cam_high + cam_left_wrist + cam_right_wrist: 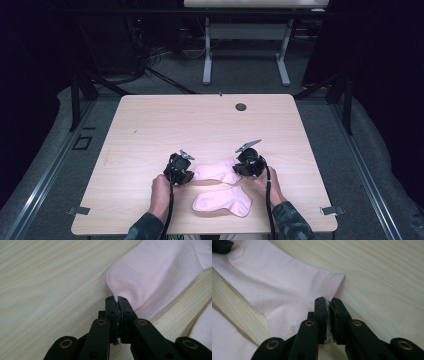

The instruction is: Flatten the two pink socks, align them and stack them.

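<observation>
The far pink sock (216, 171) lies flat on the worktop (150, 130), just beyond the near pink sock (223, 202). The left hand-held gripper (186, 174) is closed on the far sock's left end, and the right hand-held gripper (241, 168) is closed on its right end, at the cuff

Near sock (202, 327) cut off by right edge in left gripper view; far sock's (216, 171) two ends hidden under grippers in high view.
</observation>
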`<move>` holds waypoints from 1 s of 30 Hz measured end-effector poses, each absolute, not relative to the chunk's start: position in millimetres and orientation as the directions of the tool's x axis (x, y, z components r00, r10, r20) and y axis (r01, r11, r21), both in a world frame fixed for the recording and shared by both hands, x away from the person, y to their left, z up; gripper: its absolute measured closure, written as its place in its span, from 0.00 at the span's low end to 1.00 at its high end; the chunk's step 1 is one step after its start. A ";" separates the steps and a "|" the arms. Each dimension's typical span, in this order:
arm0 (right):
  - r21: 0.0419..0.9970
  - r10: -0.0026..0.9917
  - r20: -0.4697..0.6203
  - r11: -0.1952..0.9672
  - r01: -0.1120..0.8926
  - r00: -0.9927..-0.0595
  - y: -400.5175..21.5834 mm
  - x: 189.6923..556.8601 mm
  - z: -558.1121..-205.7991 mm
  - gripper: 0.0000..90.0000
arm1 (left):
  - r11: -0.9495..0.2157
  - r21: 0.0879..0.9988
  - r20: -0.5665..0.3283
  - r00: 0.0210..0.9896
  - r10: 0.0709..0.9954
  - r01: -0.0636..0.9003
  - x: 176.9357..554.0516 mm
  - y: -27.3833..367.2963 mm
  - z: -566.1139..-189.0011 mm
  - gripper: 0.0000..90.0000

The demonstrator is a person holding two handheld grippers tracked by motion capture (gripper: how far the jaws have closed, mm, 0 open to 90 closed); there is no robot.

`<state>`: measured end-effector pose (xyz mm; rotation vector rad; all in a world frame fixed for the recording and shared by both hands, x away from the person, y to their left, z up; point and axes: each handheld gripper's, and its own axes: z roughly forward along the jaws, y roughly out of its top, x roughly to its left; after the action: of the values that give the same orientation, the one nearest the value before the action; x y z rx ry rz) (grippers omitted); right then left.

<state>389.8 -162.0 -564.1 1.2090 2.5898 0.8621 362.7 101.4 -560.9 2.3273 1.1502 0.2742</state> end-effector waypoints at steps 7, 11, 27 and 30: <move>0.564 0.762 0.155 0.454 0.690 -0.629 -170.9 389.4 -560.8 0.96 | -0.465 0.577 -0.097 0.621 0.778 0.672 360.0 106.3 -553.5 0.98; 0.589 0.776 0.169 0.416 0.694 -0.608 -178.7 377.9 -535.6 0.95 | -0.428 0.622 -0.143 0.633 0.761 0.655 351.7 110.4 -532.2 0.98; 0.577 0.748 0.156 0.461 0.674 -0.645 -188.0 293.3 -495.9 0.95 | -0.423 0.633 -0.256 0.691 0.676 0.648 287.2 123.2 -514.9 0.98; 0.555 0.747 0.136 0.486 0.675 -0.650 -185.5 286.8 -519.3 0.95 | -0.430 0.611 -0.271 0.687 0.675 0.664 282.5 121.5 -529.7 0.98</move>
<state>286.8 -185.5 -519.3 1.2506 2.6003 0.8858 282.5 121.5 -529.7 2.1823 1.0215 0.0195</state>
